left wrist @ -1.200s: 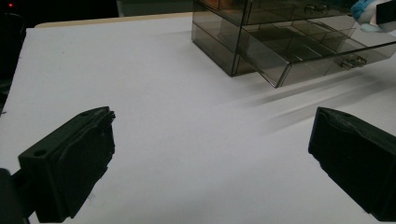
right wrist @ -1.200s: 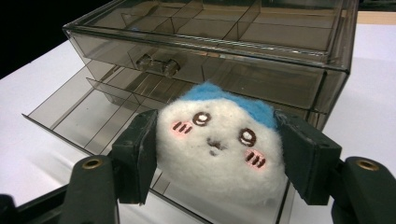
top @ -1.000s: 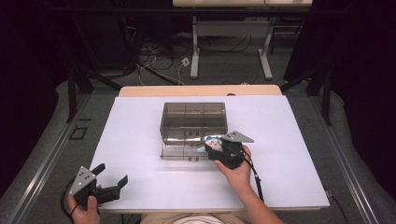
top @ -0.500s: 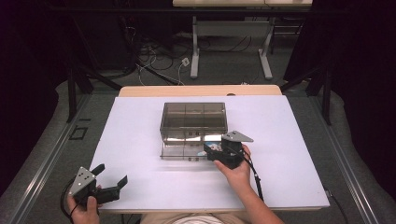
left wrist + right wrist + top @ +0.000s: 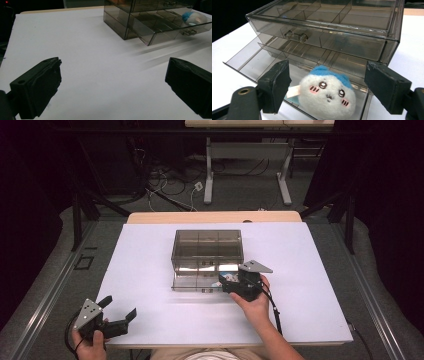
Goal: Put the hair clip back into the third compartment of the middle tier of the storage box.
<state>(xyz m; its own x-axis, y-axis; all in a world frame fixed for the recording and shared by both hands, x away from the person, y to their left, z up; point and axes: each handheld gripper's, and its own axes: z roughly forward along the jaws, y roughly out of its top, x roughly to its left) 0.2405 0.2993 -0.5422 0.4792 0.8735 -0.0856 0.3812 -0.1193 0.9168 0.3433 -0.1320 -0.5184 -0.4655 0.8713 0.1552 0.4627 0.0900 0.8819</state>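
A smoky clear drawer box (image 5: pixel 207 245) stands mid-table, with its bottom drawer (image 5: pixel 192 282) pulled out toward me. A white plush toy (image 5: pixel 328 93) with a blue top and a small face lies in the drawer's right end. The plush toy (image 5: pixel 231 277) sits just ahead of my right hand. My right gripper (image 5: pixel 332 87) straddles it. Its jaws have just been opening, and the pads (image 5: pixel 277 85) stand clear of the toy on both sides. My left gripper (image 5: pixel 120 307) rests open near the table's front left corner, with nothing between its jaws.
The white table (image 5: pixel 310 270) has free room on both sides of the box. In the left gripper view the box (image 5: pixel 120 20) and the toy (image 5: pixel 193 18) are far off to the upper right. A cable trails back from the right gripper along the forearm.
Both hands have kept their places. The right gripper's jaws look a little wider apart over the drawer than before, and the toy now lies loose between them.
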